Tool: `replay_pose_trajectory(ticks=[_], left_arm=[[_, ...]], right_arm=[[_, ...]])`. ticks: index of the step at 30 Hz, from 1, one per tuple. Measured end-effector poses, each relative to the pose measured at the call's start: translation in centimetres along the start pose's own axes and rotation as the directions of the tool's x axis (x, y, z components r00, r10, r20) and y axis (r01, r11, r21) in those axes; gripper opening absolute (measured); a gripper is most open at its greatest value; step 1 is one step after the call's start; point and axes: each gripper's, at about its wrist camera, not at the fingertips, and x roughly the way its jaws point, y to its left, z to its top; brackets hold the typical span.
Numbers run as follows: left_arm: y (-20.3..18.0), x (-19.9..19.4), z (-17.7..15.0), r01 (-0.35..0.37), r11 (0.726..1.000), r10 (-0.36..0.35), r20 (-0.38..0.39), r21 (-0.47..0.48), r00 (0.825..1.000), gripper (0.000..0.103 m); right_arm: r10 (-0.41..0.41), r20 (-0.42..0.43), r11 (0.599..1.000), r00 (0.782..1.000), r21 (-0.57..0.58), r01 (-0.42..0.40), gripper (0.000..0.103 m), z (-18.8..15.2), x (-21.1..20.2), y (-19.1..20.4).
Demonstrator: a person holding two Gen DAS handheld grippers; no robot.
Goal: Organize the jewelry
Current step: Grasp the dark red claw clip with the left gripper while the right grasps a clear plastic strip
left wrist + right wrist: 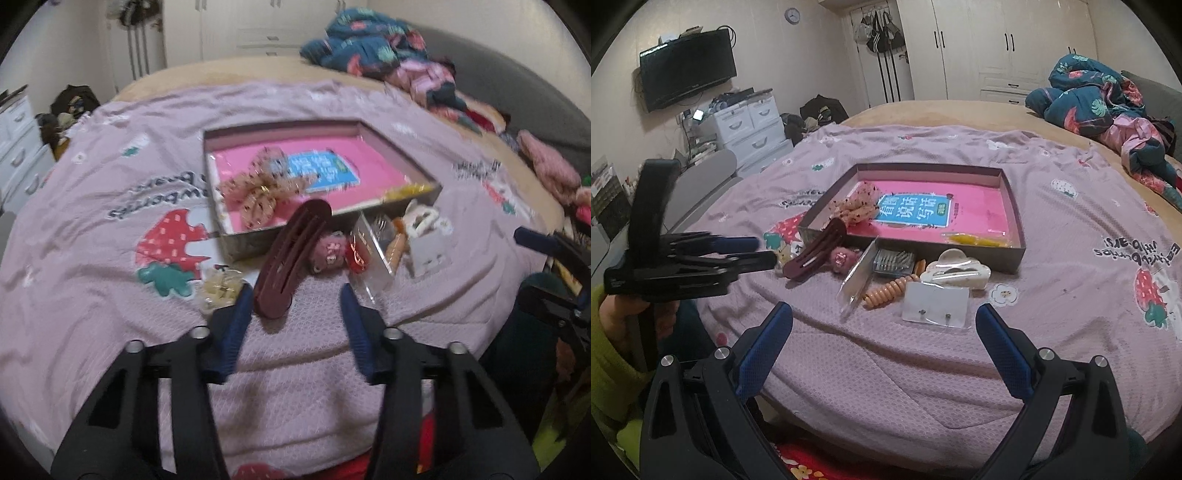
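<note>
A shallow box [1015, 236] [236, 243] with a pink book and a beige dotted bow [855, 206] [258, 188] lies on the purple sheet. A dark red hair clip [288, 262] [816, 254] leans on its near wall. My left gripper [297, 295] [764, 251] is open, its fingertips astride the clip's near end. Beside the clip lie a pink fuzzy piece [844, 260], a clear packet [858, 280], an orange coil tie [886, 293], a white claw clip [956, 273] and an earring card [936, 304]. My right gripper [884, 317] is open and empty, just short of the card.
A cream hair piece [218, 290] lies left of the red clip. A yellow item [975, 240] lies in the box's near right corner. A crumpled blue quilt [1097, 96] sits at the far right of the bed. Drawers [750, 125] stand off the bed's left edge.
</note>
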Motion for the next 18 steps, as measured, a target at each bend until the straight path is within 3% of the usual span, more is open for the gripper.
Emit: replay_pose_trajectory(ticks=[7, 9, 13, 14, 18], left_arm=[[1.2, 3.2, 1.0, 0.012, 1.000, -0.011, -0.067, 0.013, 0.998, 0.031], [1.7, 4.0, 1.3, 0.031, 1.000, -0.030, -0.088, 0.002, 0.996, 0.030], [2.2, 5.0, 1.6, 0.059, 0.998, -0.059, -0.113, -0.008, 0.992, 0.029], [2.2, 5.0, 1.7, 0.061, 0.998, -0.060, -0.115, -0.001, 0.992, 0.029], [2.7, 5.6, 1.8, 0.076, 0.997, -0.077, -0.122, -0.013, 0.990, 0.029]], right_arm=[[0.019, -0.028, 0.998, 0.999, -0.055, -0.021, 0.096, 0.1, 2.5, 1.7], [0.040, -0.052, 0.997, 0.998, -0.061, -0.043, 0.079, 0.3, 3.5, 2.0], [0.114, -0.116, 0.993, 0.987, -0.022, -0.117, 0.062, 0.7, 6.0, 2.1], [0.123, -0.128, 0.992, 0.984, -0.021, -0.127, 0.053, 0.8, 6.5, 2.1], [0.146, -0.166, 0.989, 0.975, -0.002, -0.149, 0.038, 1.1, 8.5, 2.0]])
